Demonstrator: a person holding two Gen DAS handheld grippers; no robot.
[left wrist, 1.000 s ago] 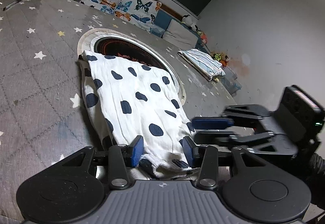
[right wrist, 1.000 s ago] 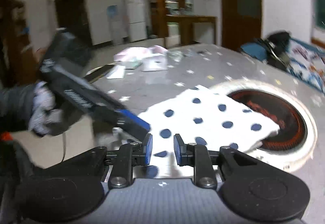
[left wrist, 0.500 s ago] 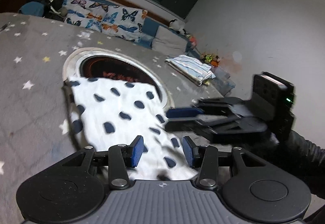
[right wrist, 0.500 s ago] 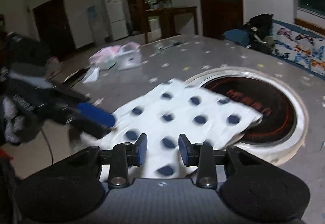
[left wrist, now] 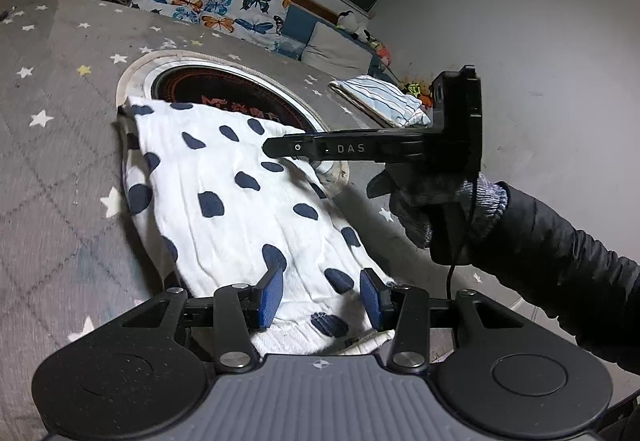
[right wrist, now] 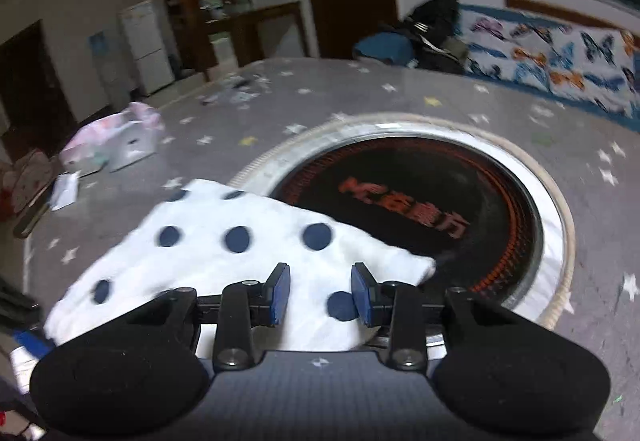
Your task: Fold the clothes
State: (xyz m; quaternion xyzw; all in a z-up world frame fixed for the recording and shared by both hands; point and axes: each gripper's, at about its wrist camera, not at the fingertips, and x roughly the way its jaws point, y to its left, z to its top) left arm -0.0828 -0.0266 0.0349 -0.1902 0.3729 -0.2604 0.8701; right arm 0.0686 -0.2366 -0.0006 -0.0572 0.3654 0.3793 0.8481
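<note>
Cloth [left wrist: 240, 201] lies on table [left wrist: 52, 161], overlapping round inset [right wrist: 420, 201].

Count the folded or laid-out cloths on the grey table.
2: a polka-dot cloth lying partly over the round cooktop, and a striped cloth near the far edge. Others may be out of view.

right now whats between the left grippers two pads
In the left wrist view, the near end of the white polka-dot cloth lies between the left gripper pads, untouched by them.
</note>
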